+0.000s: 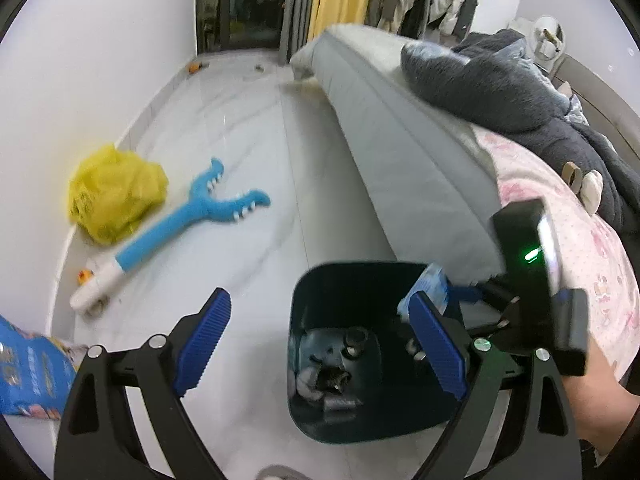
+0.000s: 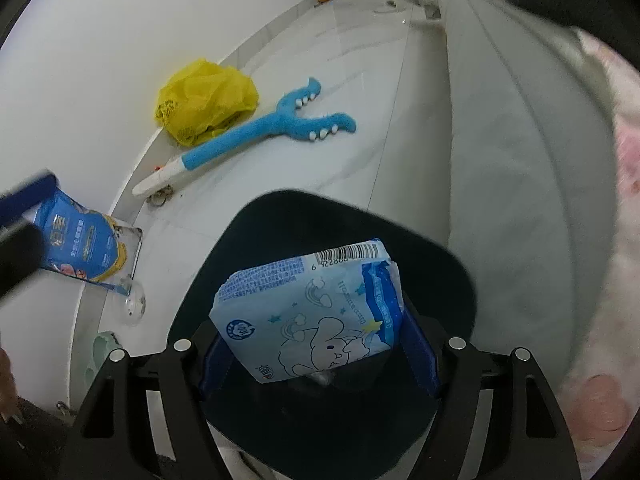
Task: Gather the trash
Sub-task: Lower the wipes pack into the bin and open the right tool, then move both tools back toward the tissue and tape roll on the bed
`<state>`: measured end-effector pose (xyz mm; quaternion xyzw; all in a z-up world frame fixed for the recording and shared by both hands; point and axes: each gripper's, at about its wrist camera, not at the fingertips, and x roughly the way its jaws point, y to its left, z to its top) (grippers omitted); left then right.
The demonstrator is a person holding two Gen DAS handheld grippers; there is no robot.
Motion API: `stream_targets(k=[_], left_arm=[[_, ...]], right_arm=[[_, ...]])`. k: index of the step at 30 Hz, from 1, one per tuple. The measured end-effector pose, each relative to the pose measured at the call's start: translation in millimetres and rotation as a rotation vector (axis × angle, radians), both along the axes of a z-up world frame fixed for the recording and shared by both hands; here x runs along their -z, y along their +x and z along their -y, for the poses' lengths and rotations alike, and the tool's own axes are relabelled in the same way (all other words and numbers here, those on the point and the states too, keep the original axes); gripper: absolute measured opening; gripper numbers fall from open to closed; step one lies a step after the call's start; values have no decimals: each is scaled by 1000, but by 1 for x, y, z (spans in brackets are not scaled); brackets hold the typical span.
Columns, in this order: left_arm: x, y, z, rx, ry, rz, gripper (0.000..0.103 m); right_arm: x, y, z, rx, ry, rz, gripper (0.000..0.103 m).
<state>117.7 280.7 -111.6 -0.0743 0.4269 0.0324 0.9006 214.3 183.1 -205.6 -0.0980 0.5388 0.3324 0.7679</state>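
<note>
A light blue tissue pack (image 2: 312, 312) with a cartoon rabbit is clamped between the blue pads of my right gripper (image 2: 316, 344), which is shut on it. It hangs over the mouth of a dark bin (image 2: 440, 264). In the left wrist view the same bin (image 1: 360, 270) stands on the floor beside the bed and holds several dark and pale scraps. The tissue pack (image 1: 430, 286) shows at its right rim. My left gripper (image 1: 320, 340) is open above the bin's left side, with nothing between its fingers.
A yellow plastic bag (image 2: 206, 100), a blue plush grabber toy (image 2: 256, 132) and a blue printed packet (image 2: 80, 240) lie on the white floor by the wall. A clear plastic piece (image 2: 134, 304) sits near the packet. The grey bed side (image 1: 400, 168) runs along the right.
</note>
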Motion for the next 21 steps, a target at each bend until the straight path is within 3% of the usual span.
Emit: stream_targets(k=[9, 16, 21], left_arm=[[-43, -6, 13, 8, 23, 149, 92], [-73, -9, 15, -20, 32, 247, 96], [-86, -7, 23, -23, 29, 283, 98]], right_arm=[[21, -9, -3, -23, -63, -35, 76], [17, -18, -4, -44, -80, -15, 90], [4, -23, 2, -64, -62, 3, 91]])
